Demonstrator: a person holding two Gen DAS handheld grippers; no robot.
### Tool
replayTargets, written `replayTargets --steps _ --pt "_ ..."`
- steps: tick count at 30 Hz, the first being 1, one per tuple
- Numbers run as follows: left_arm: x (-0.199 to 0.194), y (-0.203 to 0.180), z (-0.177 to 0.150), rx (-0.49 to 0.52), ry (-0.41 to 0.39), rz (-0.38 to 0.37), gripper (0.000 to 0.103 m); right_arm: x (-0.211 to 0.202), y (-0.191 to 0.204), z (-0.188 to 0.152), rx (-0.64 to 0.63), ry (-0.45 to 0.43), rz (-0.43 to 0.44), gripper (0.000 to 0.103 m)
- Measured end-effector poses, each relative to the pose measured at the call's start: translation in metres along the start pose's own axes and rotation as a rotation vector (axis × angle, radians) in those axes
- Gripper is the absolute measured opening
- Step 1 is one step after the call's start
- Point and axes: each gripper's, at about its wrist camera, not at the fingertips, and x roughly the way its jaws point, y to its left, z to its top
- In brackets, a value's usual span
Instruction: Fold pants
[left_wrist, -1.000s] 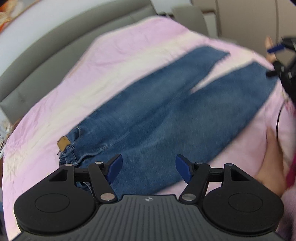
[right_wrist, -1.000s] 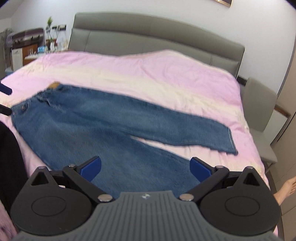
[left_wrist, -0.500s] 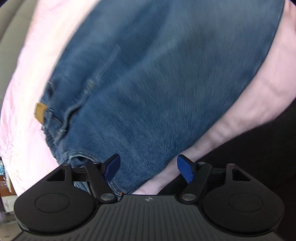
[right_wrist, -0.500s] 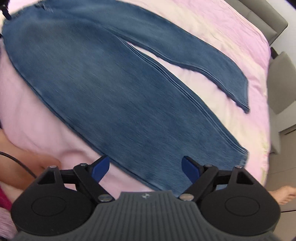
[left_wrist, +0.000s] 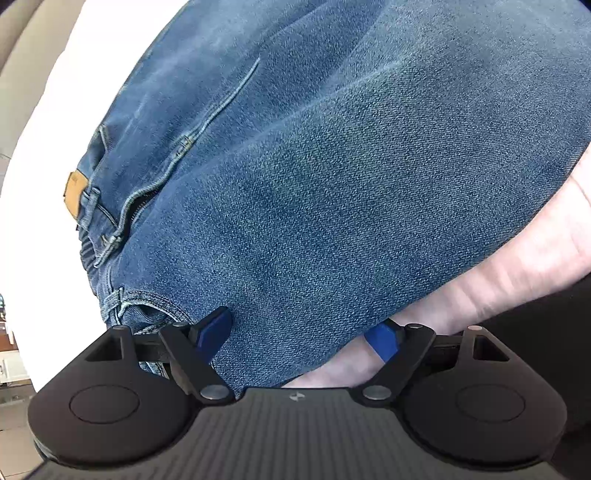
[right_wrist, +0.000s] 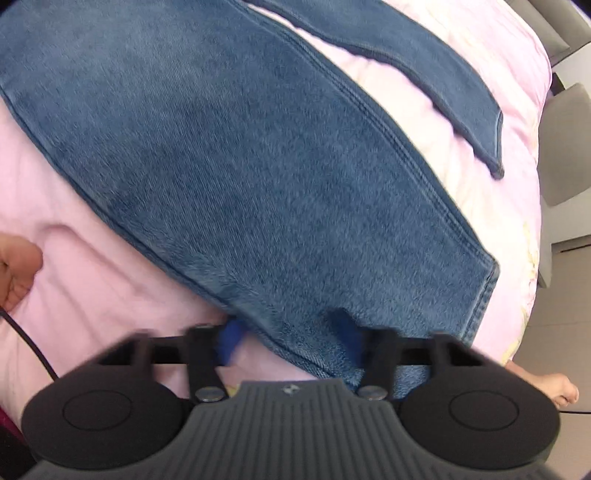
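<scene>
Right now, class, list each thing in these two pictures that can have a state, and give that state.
jeans: unfolded, spread flat, legs apart.
zipper: partly open.
bedspread: lightly wrinkled beneath the jeans.
left gripper: open, at the waist-end edge.
right gripper: open, blurred, straddling the near leg's edge by the hem.

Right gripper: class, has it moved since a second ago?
Yes. The right gripper has dropped toward the jeans, now at the near leg's hem edge on the pink bedding.
</scene>
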Motion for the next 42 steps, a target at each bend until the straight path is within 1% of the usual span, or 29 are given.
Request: replayTargets --steps 1,2,4,7,9,12,15,18,19,20,21,23,26,28,31,33,35,38,40,42 --pt "-0.002 0.000 -0.002 -0.005 -0.009 0.003 0.093 -0.005 0.001 0.001 -0.007 -0.007 -0.001 0.015" --pt "-0.004 0.000 -0.003 -0.013 -0.019 0.004 0.093 -0.010 0.000 0.003 -0.006 -0.015 -0.011 0.011" --pt "-0.005 0.000 -0.005 -0.029 -0.032 -0.003 0.093 -0.024 -0.008 0.009 0.028 -0.051 -0.032 0.006" --pt "-0.009 0.005 -0.009 -0.013 -0.049 -0.004 0.093 -0.055 -0.030 0.025 0.114 -0.142 -0.065 0.004" --pt "-0.011 0.003 -0.012 0.010 -0.070 0.010 0.093 -0.076 -0.047 0.043 0.163 -0.200 -0.089 0.003" --pt "-0.015 -0.003 -0.015 0.036 -0.104 0.040 0.092 -0.101 -0.068 0.070 0.211 -0.268 -0.114 0.002" --pt "-0.018 -0.003 -0.015 0.022 -0.118 0.051 0.090 -0.115 -0.081 0.096 0.227 -0.315 -0.133 0.001" --pt "-0.018 -0.001 -0.018 0.010 -0.130 0.065 0.077 -0.119 -0.084 0.116 0.208 -0.324 -0.166 0.001" --pt "-0.018 0.001 -0.019 0.001 -0.129 0.078 0.059 -0.120 -0.085 0.119 0.204 -0.322 -0.172 0.001" --pt "-0.017 -0.002 -0.015 -0.011 -0.131 0.077 0.037 -0.121 -0.088 0.121 0.203 -0.319 -0.174 0.001" --pt "-0.020 0.001 -0.016 -0.032 -0.153 0.065 0.034 -0.118 -0.092 0.124 0.202 -0.314 -0.176 0.001" --pt "-0.032 0.009 -0.018 -0.086 -0.205 0.068 0.023 -0.118 -0.092 0.126 0.204 -0.300 -0.186 0.000" --pt "-0.057 0.032 -0.017 -0.200 -0.295 0.072 0.021 -0.114 -0.098 0.127 0.200 -0.280 -0.207 0.000" --pt "-0.074 0.050 -0.010 -0.256 -0.347 0.076 0.020 -0.113 -0.105 0.132 0.203 -0.270 -0.218 0.000" --pt "-0.100 0.080 0.010 -0.329 -0.396 0.077 0.020 -0.107 -0.121 0.143 0.208 -0.261 -0.238 0.000" --pt "-0.110 0.101 0.031 -0.349 -0.416 0.089 0.019 -0.100 -0.133 0.157 0.205 -0.253 -0.250 0.000" --pt "-0.110 0.120 0.058 -0.351 -0.413 0.108 0.019 -0.090 -0.143 0.174 0.200 -0.245 -0.264 0.000" --pt "-0.094 0.145 0.100 -0.346 -0.379 0.135 0.019 -0.070 -0.162 0.205 0.190 -0.237 -0.267 0.000" --pt "-0.076 0.161 0.128 -0.357 -0.351 0.141 0.019 -0.053 -0.173 0.225 0.179 -0.226 -0.259 0.000" --pt "-0.049 0.180 0.155 -0.372 -0.318 0.130 0.019 -0.027 -0.184 0.248 0.163 -0.202 -0.242 0.000"
